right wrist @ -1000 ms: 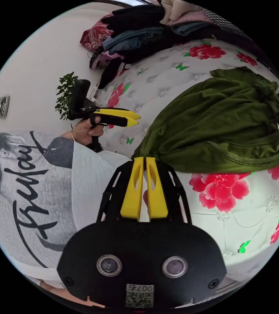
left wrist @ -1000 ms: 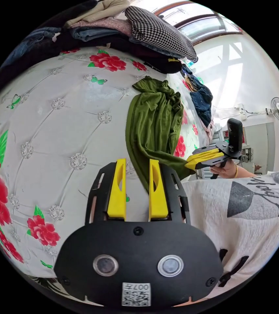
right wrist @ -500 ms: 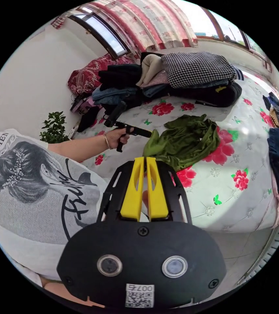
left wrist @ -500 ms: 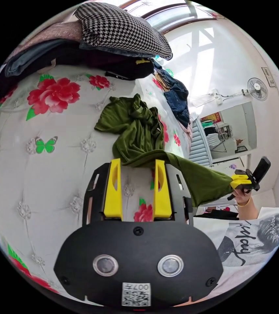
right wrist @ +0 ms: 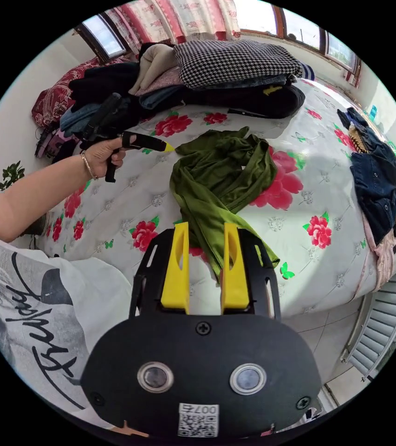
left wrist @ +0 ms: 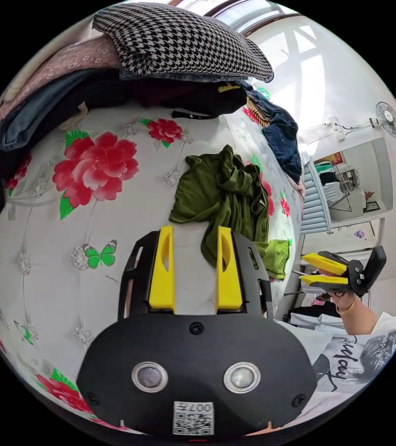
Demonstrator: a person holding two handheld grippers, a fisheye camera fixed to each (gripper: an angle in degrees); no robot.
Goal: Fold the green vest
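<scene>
The green vest (right wrist: pixel 221 186) is lying crumpled on the flowered bedspread (right wrist: pixel 300 223), not yet spread flat, with one narrow end trailing over the near edge of the bed toward the person. Its long axis is running from that dangling end up toward the stack of folded clothes (right wrist: pixel 216 74) at the far side. The right gripper (right wrist: pixel 205 232) is hovering just off the bed edge with its jaws standing apart and nothing between them; the trailing end of the vest is lying straight ahead of it, partly behind its right jaw. The left gripper (right wrist: pixel 163 147) is hanging above the bedspread just beside the vest's far, bunched end, and in its own view (left wrist: pixel 192 234) its jaws are also apart and empty. Judging from this, the right gripper is the nearer to the hanging end and the left to the bunched one, so each is facing its own end of the long axis.
</scene>
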